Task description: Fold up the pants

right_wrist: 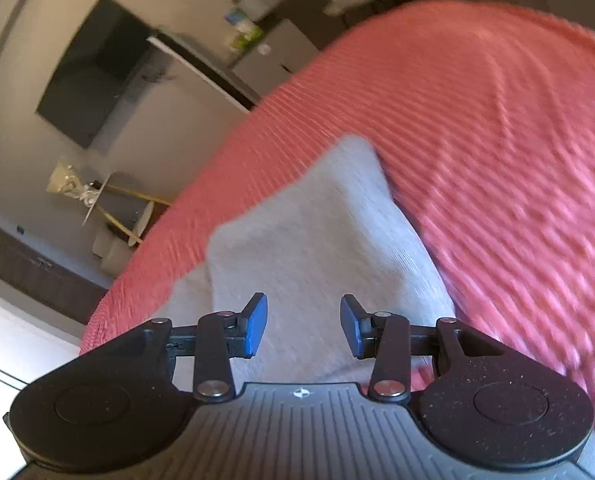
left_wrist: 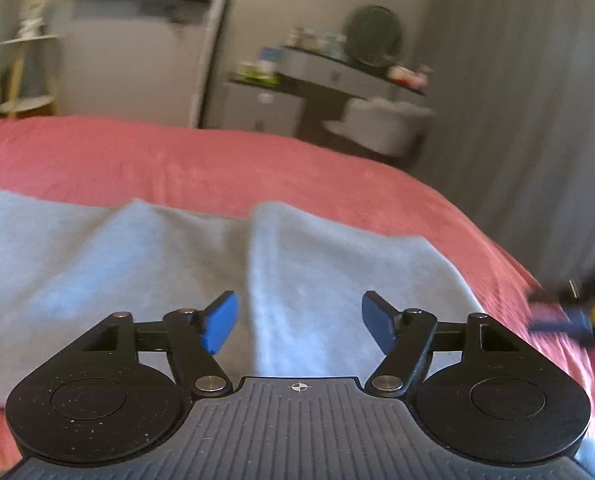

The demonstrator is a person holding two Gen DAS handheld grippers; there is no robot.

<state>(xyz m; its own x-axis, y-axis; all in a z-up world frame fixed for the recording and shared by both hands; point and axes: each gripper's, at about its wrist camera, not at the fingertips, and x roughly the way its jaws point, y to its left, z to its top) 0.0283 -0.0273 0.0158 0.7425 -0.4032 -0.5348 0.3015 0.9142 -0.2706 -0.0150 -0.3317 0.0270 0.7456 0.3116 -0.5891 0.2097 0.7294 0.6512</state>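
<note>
Light grey-blue pants (left_wrist: 137, 264) lie spread on a pink-red bedspread (left_wrist: 177, 156), with a raised fold running down their middle. My left gripper (left_wrist: 299, 322) hovers above that fold, its blue pads wide apart with nothing between them. In the right wrist view, a folded end of the pants (right_wrist: 321, 232) lies below my right gripper (right_wrist: 303, 326), which is open, its pads clear of the cloth. At the right edge of the left wrist view, the blurred right gripper (left_wrist: 557, 316) shows over the bedspread.
The bedspread (right_wrist: 497, 140) covers the whole bed and drops off at the far and right edges. Beyond it stand a grey cabinet (left_wrist: 137, 60), a dressing table with small items (left_wrist: 337, 68), a wooden side table (left_wrist: 25, 72), a dark wall screen (right_wrist: 93, 68) and a grey curtain (left_wrist: 517, 100).
</note>
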